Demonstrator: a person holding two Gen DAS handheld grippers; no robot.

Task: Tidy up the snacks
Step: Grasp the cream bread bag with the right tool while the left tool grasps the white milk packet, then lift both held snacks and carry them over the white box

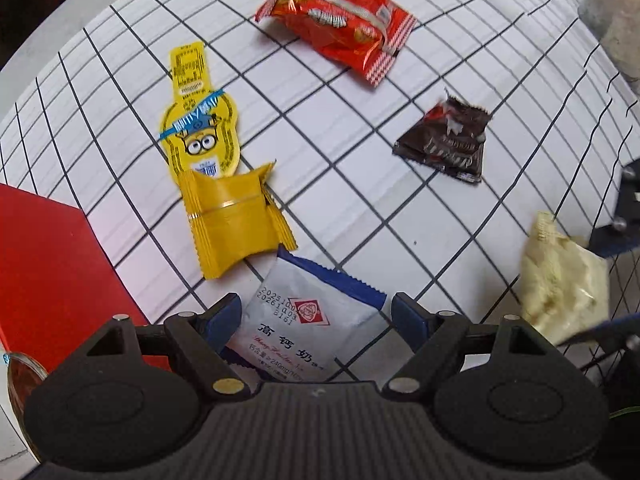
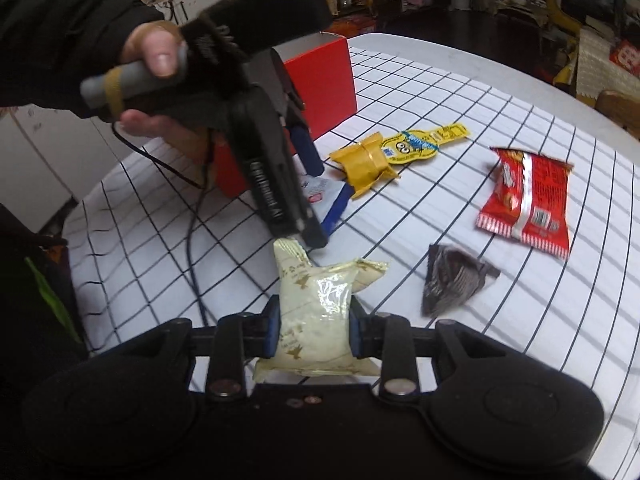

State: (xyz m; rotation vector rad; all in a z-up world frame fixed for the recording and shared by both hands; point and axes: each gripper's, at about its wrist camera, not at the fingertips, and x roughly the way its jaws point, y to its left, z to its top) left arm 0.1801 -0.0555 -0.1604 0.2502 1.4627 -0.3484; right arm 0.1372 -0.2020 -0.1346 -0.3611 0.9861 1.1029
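My left gripper (image 1: 316, 316) points straight down and stands open. A white and blue packet (image 1: 304, 332) with red print lies on the cloth between its fingers. In the right wrist view a hand (image 2: 156, 56) holds that gripper (image 2: 316, 196) over the same packet (image 2: 326, 200). My right gripper (image 2: 315, 330) is shut on a cream snack packet (image 2: 316, 312), lifted a little off the table. The cream packet (image 1: 560, 276) also shows at the right edge of the left wrist view.
On the grid-patterned tablecloth (image 1: 360, 200) lie a yellow packet (image 1: 236, 220), a yellow cartoon sachet (image 1: 200, 120), a red snack bag (image 1: 336, 20) and a dark brown wrapper (image 1: 448, 140). A red box (image 2: 320, 80) stands at the table's far left. A cable (image 2: 196, 240) trails over the cloth.
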